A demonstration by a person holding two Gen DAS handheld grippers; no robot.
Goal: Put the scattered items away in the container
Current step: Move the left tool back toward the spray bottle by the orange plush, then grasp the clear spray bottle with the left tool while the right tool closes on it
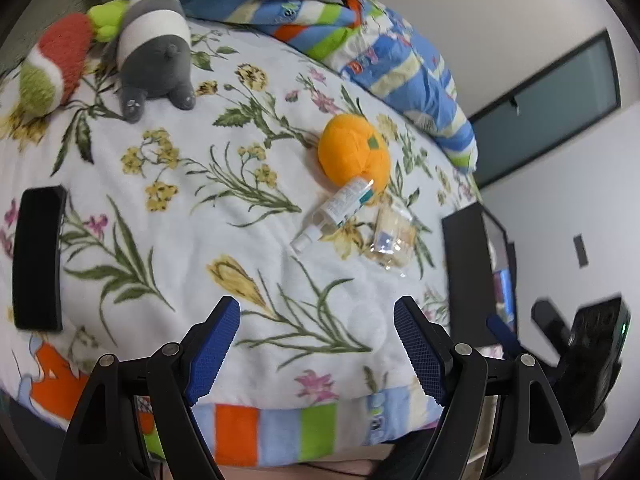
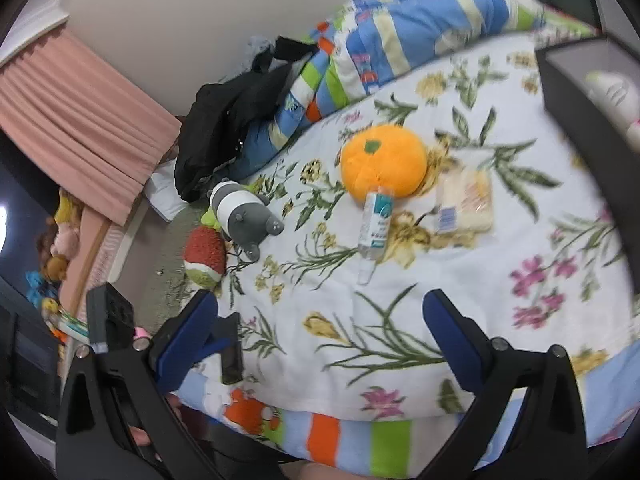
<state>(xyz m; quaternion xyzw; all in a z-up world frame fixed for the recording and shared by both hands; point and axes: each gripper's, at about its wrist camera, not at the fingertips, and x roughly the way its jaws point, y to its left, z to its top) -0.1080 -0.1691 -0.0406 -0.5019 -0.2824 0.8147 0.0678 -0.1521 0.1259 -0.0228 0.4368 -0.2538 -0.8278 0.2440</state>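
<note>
Both grippers hung over the near edge of the bed, and neither had hold of anything. The left gripper had its blue-padded fingers spread wide over the floral blanket, with only cloth between them. The right gripper was spread just as wide above the same blanket, also empty.

Toward the middle of the bed lay the orange plush fruit, green patch up. A small clear spray bottle lay on its side with its base end against the plush and its nozzle pointing toward the near edge. Just beside the bottle, on the right, sat a clear packet of something pale; its contents were too blurred to name.

At the far left corner of the bed a grey-and-white striped plush animal lay belly down, touching a red, white and green plush. A black phone lay flat near the left edge. A striped blue, green and orange quilt was bunched along the far edge, with a black bag heaped beside it.

The black container stood at the bed's right edge, something white and blurred inside it.
</note>
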